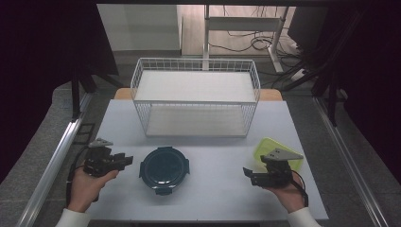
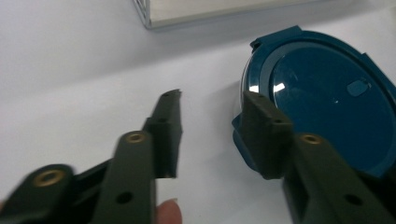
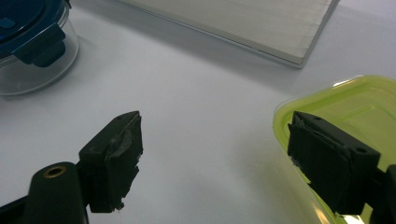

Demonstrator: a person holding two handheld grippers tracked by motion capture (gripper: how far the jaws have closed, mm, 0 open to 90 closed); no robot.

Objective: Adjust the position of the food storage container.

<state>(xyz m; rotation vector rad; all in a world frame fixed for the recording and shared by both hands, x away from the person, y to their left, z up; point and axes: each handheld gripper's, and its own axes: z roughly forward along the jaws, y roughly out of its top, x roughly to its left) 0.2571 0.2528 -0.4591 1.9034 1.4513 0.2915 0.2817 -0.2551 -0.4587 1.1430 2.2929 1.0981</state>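
Left gripper [image 1: 126, 160] at 9 o'clock of blue box [image 1: 164, 169], jaws partly apart, holding nothing. Right gripper [image 1: 249, 174] at 3 o'clock, jaws wide, empty, beside green lid [image 1: 266, 147].

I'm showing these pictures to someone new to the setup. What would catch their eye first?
Probably the white wire basket standing at the table's far middle, then the round dark-blue lidded container near the front. The left gripper sits just beside that container with nothing between its jaws, and a lime-green lid lies by the right gripper.
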